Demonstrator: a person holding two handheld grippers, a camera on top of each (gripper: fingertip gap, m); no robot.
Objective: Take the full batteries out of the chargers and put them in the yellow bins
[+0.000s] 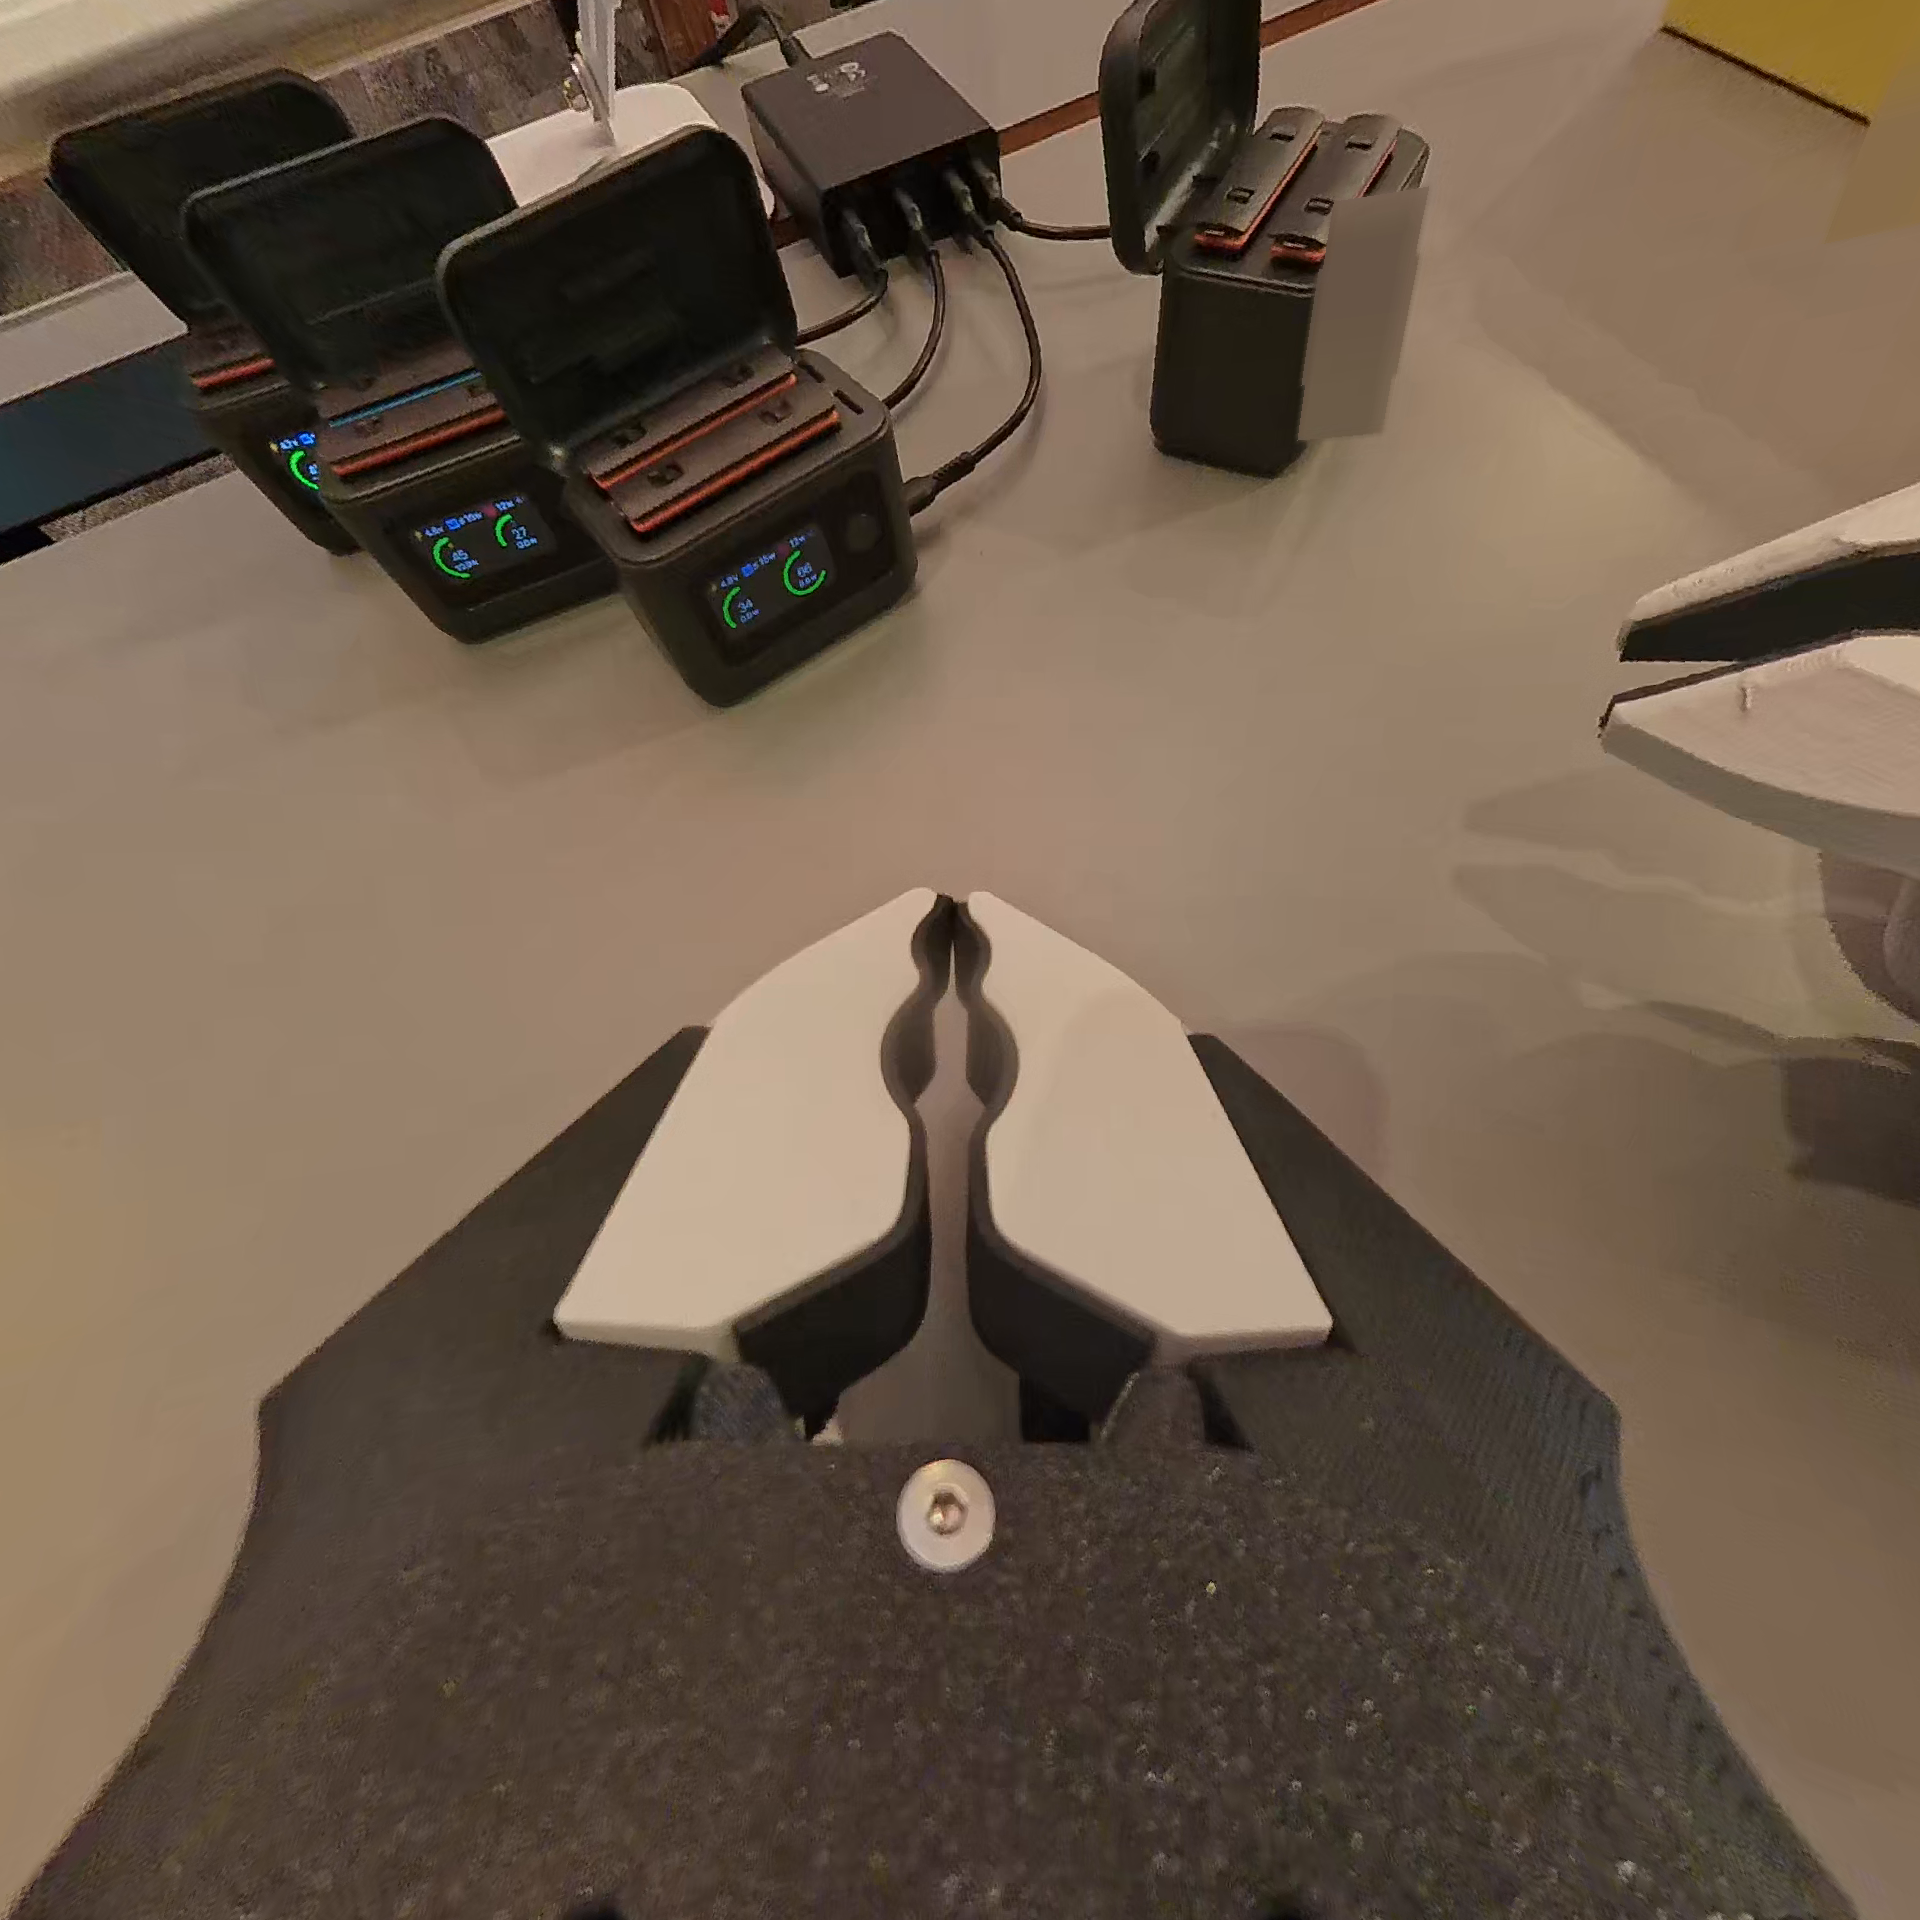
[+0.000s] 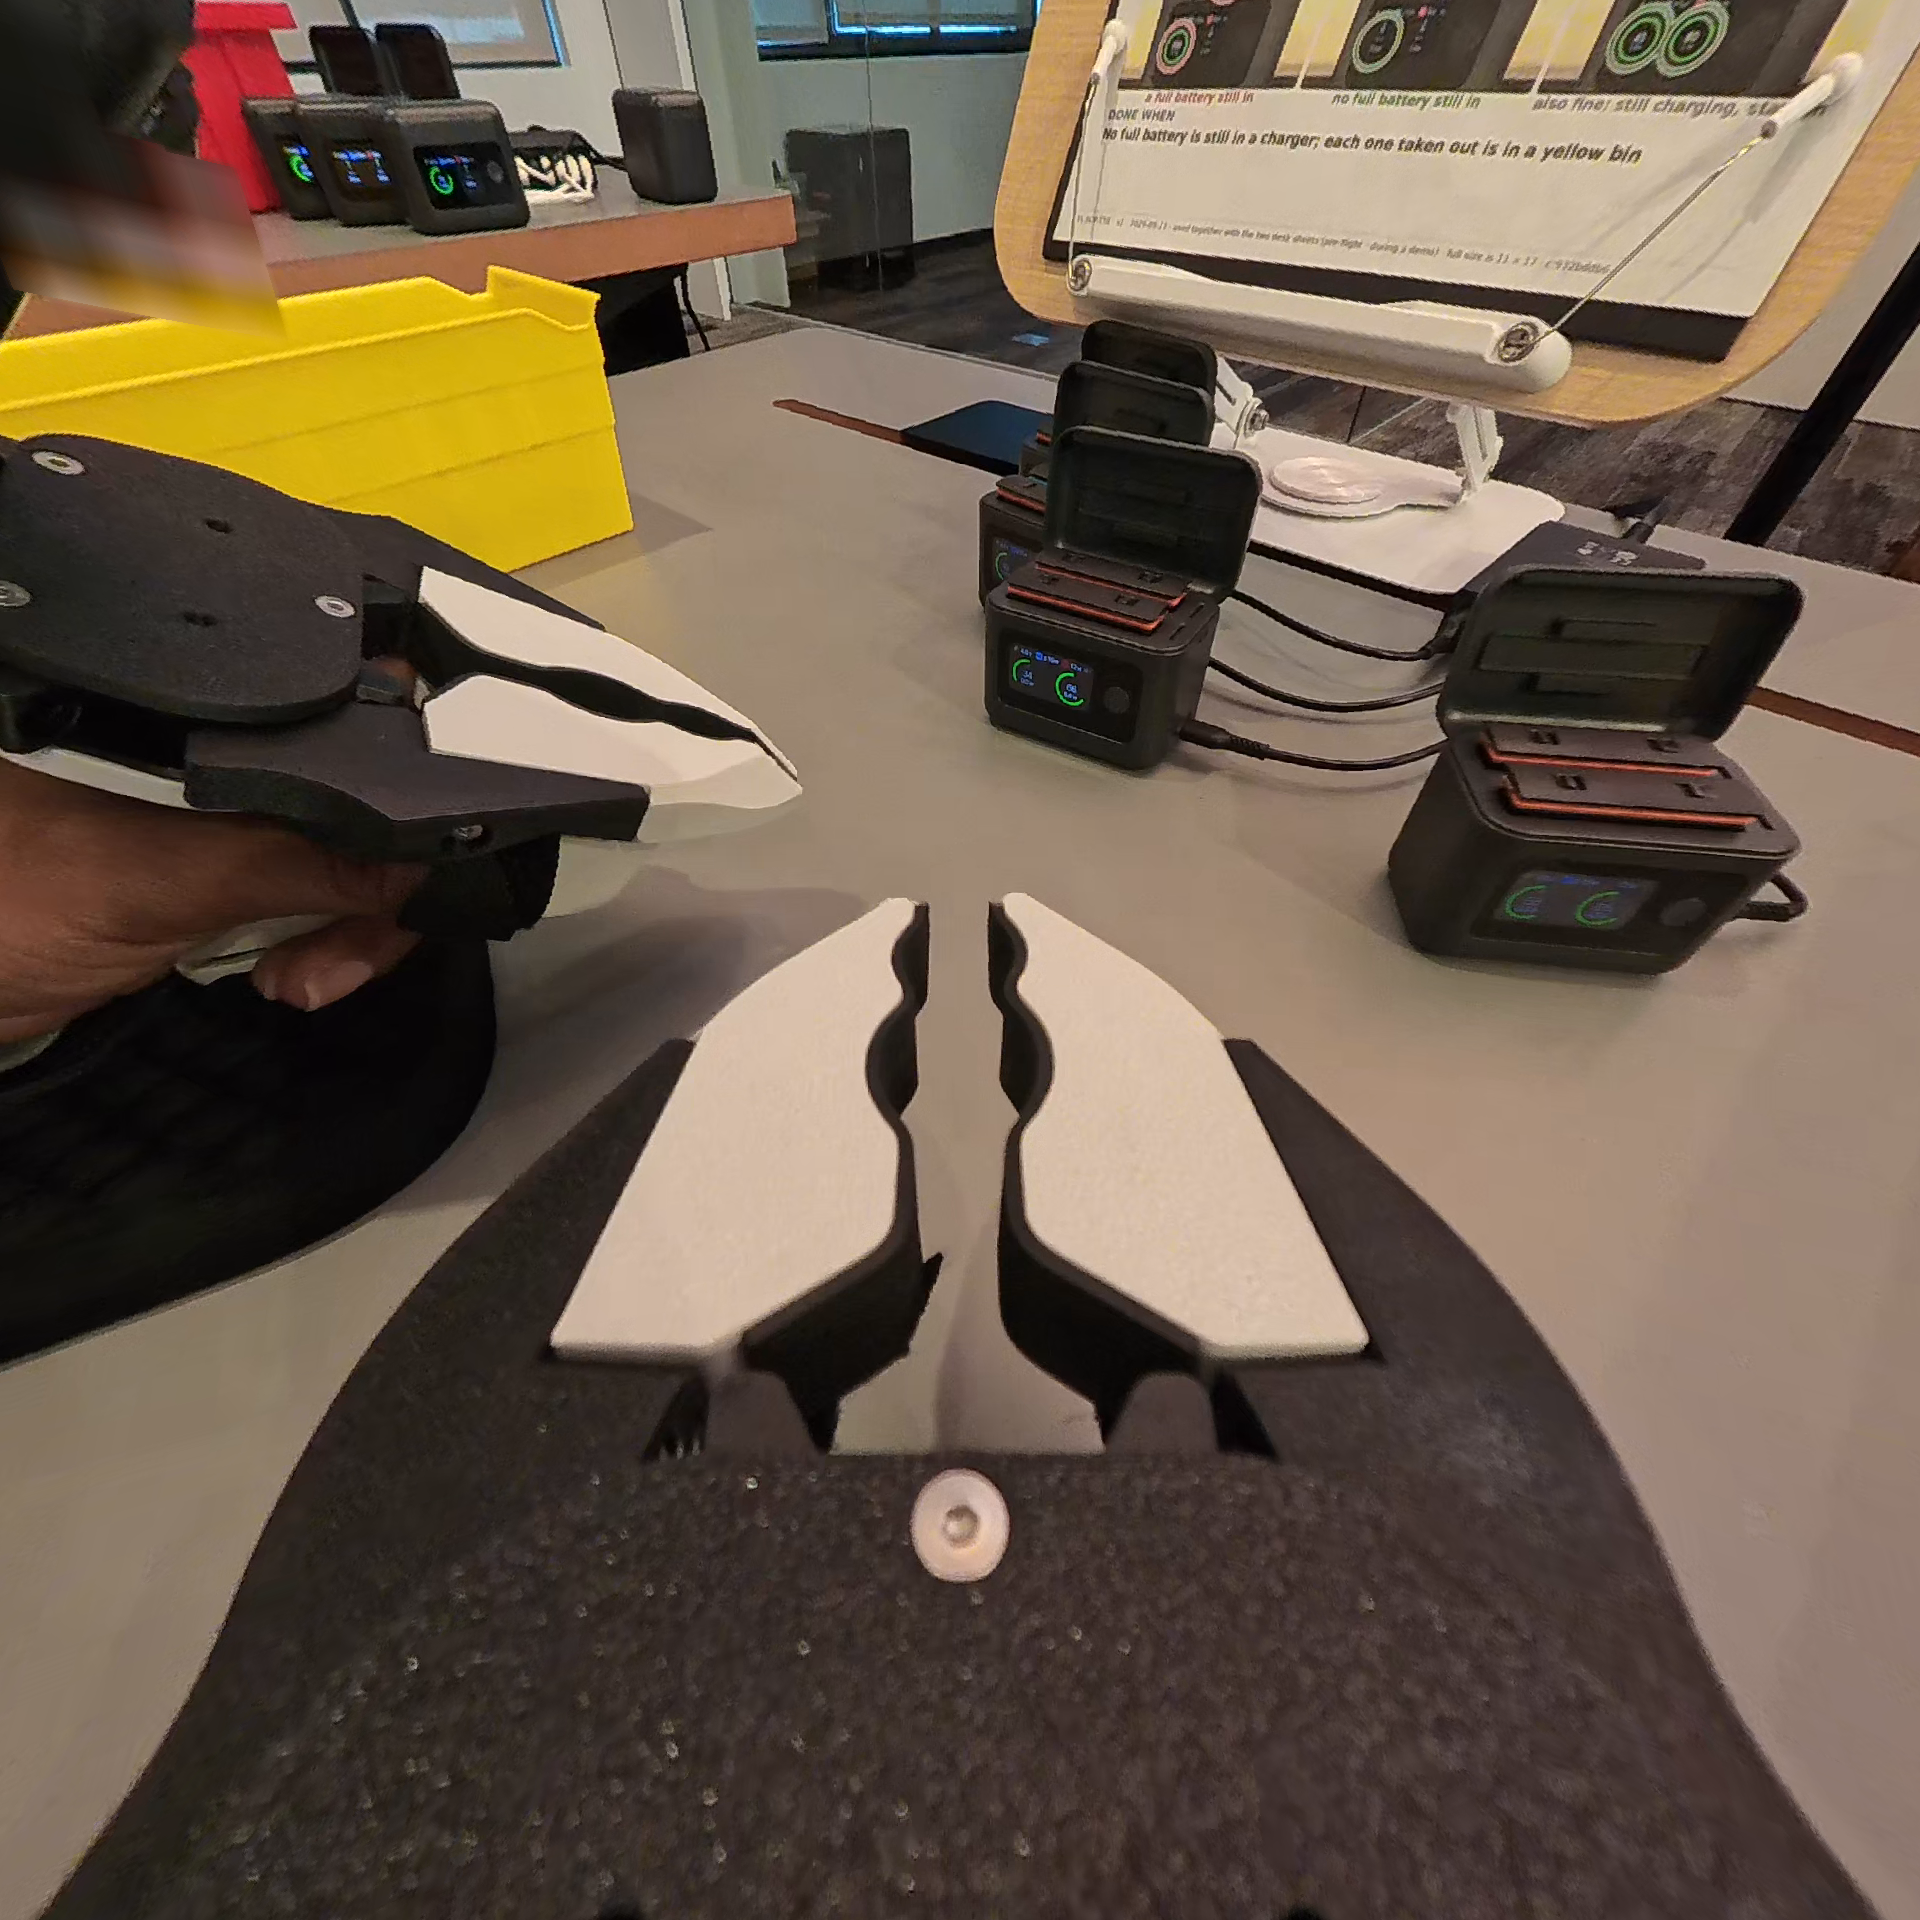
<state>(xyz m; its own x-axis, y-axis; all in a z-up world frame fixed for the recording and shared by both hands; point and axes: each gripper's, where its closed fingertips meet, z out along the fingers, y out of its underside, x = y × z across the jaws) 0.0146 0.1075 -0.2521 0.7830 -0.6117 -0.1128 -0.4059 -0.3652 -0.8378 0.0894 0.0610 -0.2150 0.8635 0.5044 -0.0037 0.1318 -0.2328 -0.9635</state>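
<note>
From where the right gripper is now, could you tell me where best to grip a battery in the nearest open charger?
Probably grip the front battery by its raised orange-edged top, coming straight down with fingers across its thin sides; the open lid blocks approach from behind.

The chargers (image 1: 764,551) are black with orange-edged batteries (image 1: 717,447) and green rings on dark screens, standing on a plain grey worktop (image 1: 1143,727). At upper left of the right wrist view, the bin (image 2: 343,416) is bright yellow. The fingers (image 2: 748,1143) are white, black-lined, on speckled black mounts.
</note>
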